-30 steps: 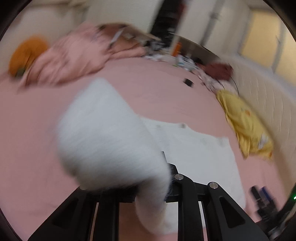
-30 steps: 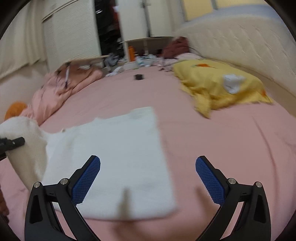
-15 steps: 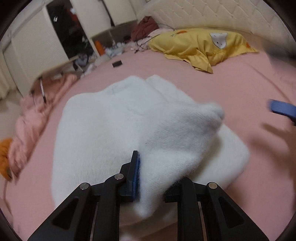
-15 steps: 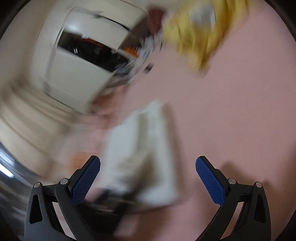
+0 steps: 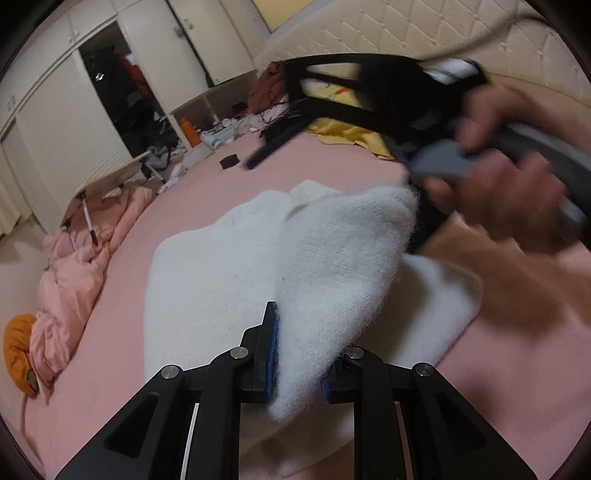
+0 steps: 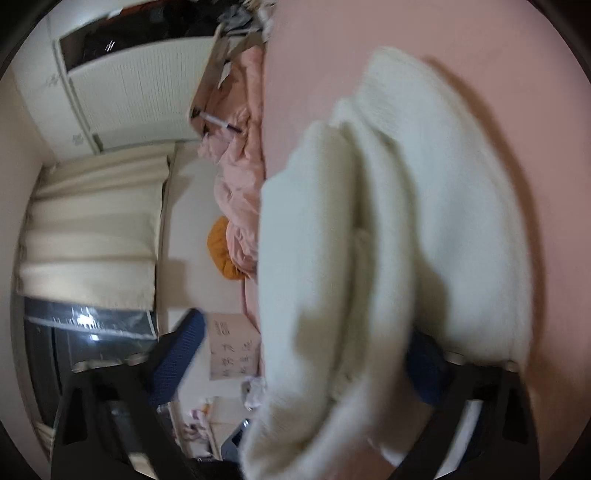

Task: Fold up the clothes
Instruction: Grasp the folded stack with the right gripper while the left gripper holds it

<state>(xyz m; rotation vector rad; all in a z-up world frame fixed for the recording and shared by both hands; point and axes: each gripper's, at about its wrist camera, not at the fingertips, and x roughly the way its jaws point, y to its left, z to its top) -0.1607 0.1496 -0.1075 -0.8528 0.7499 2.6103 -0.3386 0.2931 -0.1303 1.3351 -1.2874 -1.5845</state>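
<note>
- White fuzzy sweater (image 5: 229,280) is lying on the pink bed (image 5: 122,354), partly folded; 1 thick fold is standing lifted above the flat layers.
- In the right wrist view the sweater (image 6: 406,229) is showing as several stacked layers, blurred.
- Crumpled pink blanket (image 5: 77,266) and an orange item (image 5: 16,350) are sitting at the bed's left edge; yellow bedding (image 5: 351,133) is lying near the padded headboard (image 5: 424,33); small black object (image 5: 229,161) is resting on the bed beyond the sweater.
- The person's hand (image 5: 509,192) is blocking the right side of the left wrist view, holding the right hand-held gripper (image 5: 280,122), blurred.
- Left hand-held gripper (image 5: 299,354) is clamping the lifted fold, jaws narrow, pads pressing into the knit.
- Right hand-held gripper (image 6: 303,362) is spreading wide, sweater layers sitting between its fingers; contact cannot be told.
</note>
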